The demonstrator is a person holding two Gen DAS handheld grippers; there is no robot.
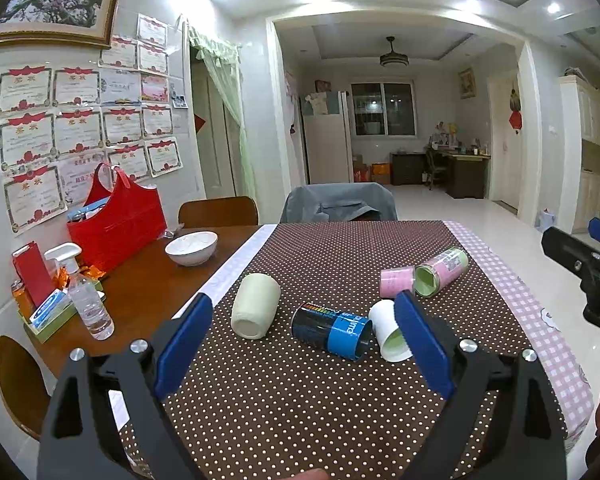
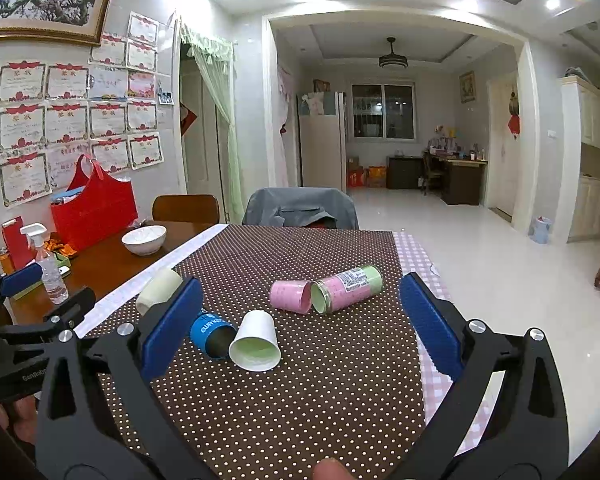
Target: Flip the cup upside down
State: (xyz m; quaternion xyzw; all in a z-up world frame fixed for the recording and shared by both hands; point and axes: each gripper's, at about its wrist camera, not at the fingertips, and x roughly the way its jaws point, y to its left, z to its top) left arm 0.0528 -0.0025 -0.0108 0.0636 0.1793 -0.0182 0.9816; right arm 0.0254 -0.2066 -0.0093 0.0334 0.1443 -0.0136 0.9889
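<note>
My left gripper (image 1: 304, 336) has its blue fingers (image 1: 184, 344) spread wide and empty, hovering over the dotted brown cloth (image 1: 300, 400) on the table (image 1: 148, 280). My right gripper (image 2: 300, 320) is likewise spread wide, holding nothing.

Just ahead of both, a white cup (image 2: 255, 342) lies on its side, long axis level with the cloth, its mouth facing me and its base pointing away. Touching its left side I see a dark can with a blue band (image 1: 332, 330), also lying down. Farther left lies a pale green cup (image 1: 256, 306); beyond, a pink cup (image 2: 291, 296) and a pink-and-green can (image 2: 348, 288) meet mouth to mouth.
</note>
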